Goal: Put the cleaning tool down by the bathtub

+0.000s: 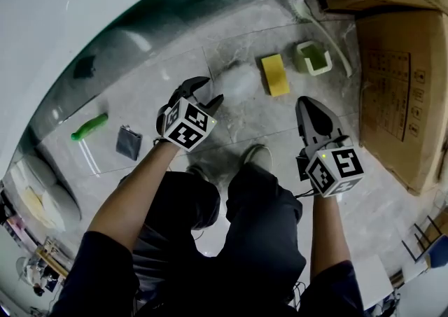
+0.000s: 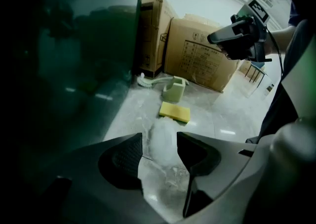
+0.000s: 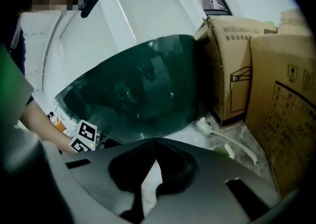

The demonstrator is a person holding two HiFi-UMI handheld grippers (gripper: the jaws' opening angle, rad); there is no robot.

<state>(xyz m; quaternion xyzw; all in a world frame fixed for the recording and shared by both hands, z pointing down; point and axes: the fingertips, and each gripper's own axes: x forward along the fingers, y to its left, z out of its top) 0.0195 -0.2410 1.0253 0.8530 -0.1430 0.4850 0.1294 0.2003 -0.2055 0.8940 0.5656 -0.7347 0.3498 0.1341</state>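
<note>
A white, fluffy scrubbing puff (image 1: 241, 81) lies on the marble floor close to the dark green side of the bathtub (image 1: 119, 46). My left gripper (image 1: 208, 92) hovers just short of the puff, open. In the left gripper view the puff (image 2: 163, 139) shows through the gap between the two jaws, and neither pad presses on it. My right gripper (image 1: 306, 103) hangs further right over bare floor, shut, its tips meeting with nothing in them (image 3: 154, 140).
A yellow sponge (image 1: 274, 74), a pale green holder (image 1: 311, 57) and a white long-handled brush (image 1: 322, 25) lie past the puff. Cardboard boxes (image 1: 399, 85) stand on the right. A green brush (image 1: 89, 127) and a dark cloth (image 1: 129, 143) lie at left by the tub.
</note>
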